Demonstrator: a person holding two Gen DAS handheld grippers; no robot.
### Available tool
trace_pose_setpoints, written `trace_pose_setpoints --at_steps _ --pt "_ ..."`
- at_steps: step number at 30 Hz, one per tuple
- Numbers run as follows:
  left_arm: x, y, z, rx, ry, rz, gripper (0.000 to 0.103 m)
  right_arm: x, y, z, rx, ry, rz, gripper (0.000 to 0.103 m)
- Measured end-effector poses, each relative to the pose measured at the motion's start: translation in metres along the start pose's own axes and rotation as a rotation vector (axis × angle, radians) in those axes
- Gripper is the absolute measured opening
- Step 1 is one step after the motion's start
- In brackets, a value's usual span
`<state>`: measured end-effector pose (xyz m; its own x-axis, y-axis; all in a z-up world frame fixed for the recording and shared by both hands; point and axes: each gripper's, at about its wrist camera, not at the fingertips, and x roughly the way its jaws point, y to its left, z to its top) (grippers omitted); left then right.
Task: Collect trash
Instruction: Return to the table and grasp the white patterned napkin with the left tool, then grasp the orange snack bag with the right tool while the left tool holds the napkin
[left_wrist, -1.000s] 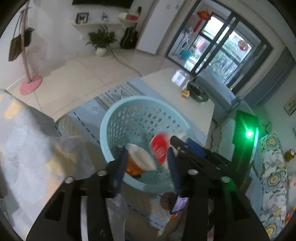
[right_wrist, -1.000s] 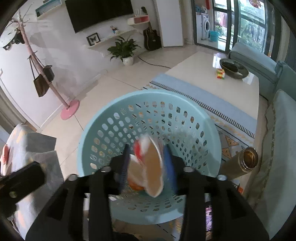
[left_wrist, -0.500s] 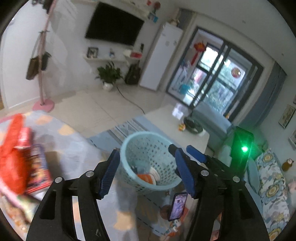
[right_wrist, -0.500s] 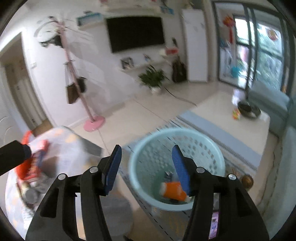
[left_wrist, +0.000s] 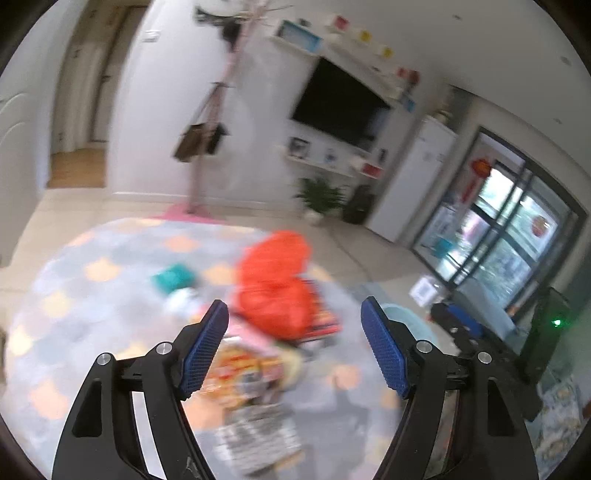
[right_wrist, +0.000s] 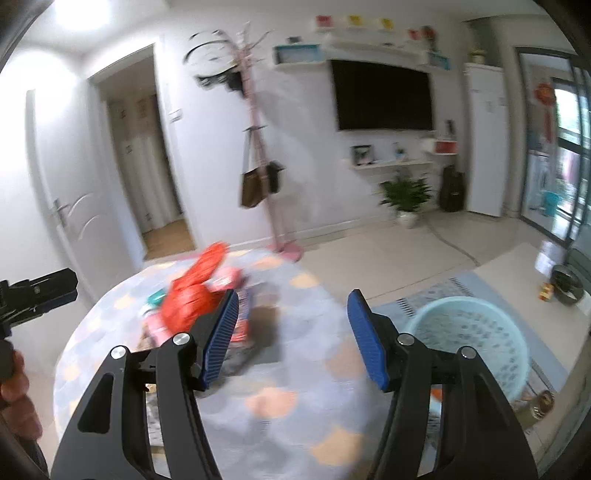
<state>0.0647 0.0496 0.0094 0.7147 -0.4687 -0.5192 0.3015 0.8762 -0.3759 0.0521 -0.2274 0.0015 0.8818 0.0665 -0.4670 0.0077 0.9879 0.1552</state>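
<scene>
Two hand-held grippers hang over a round table (right_wrist: 280, 402) covered in a grey cloth with orange patches. The left hand-held gripper (left_wrist: 295, 347) has its blue pads spread wide with nothing between them, the jaws having just been opening. The right hand-held gripper (right_wrist: 291, 339) is likewise parted and empty, its jaws also just opening.

Trash lies clustered toward the table's middle and far side: a crumpled red plastic bag (left_wrist: 273, 284) on top of printed snack wrappers (left_wrist: 247, 365), with a teal packet (left_wrist: 173, 277) just beyond, all blurred. The near and left portions of the cloth are bare up to the rounded edge.

Seen from the right wrist, a pale blue perforated basket (right_wrist: 476, 339) stands on the floor rug beside the table's right edge, something orange showing low inside it. Open tiled floor stretches behind the table to a pink coat stand (right_wrist: 258, 147) against the wall.
</scene>
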Motion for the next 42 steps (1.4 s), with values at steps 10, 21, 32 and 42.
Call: trace_pose_setpoints --at_steps 10,21,32,42 --pt "0.02 0.075 -0.03 -0.093 0.126 0.075 0.071 0.057 0.072 -0.037 -0.113 0.178 0.214 0.057" --pt "0.073 0.048 -0.089 0.043 0.342 0.029 0.068 0.085 0.084 -0.052 -0.145 0.268 0.331 0.042" --pt "0.07 0.018 -0.11 0.216 0.342 0.152 0.018 0.091 0.132 -0.067 -0.33 0.294 0.349 0.012" --pt "0.023 0.033 -0.118 0.16 0.287 0.108 0.006 0.057 0.128 -0.069 -0.33 0.262 0.388 0.008"
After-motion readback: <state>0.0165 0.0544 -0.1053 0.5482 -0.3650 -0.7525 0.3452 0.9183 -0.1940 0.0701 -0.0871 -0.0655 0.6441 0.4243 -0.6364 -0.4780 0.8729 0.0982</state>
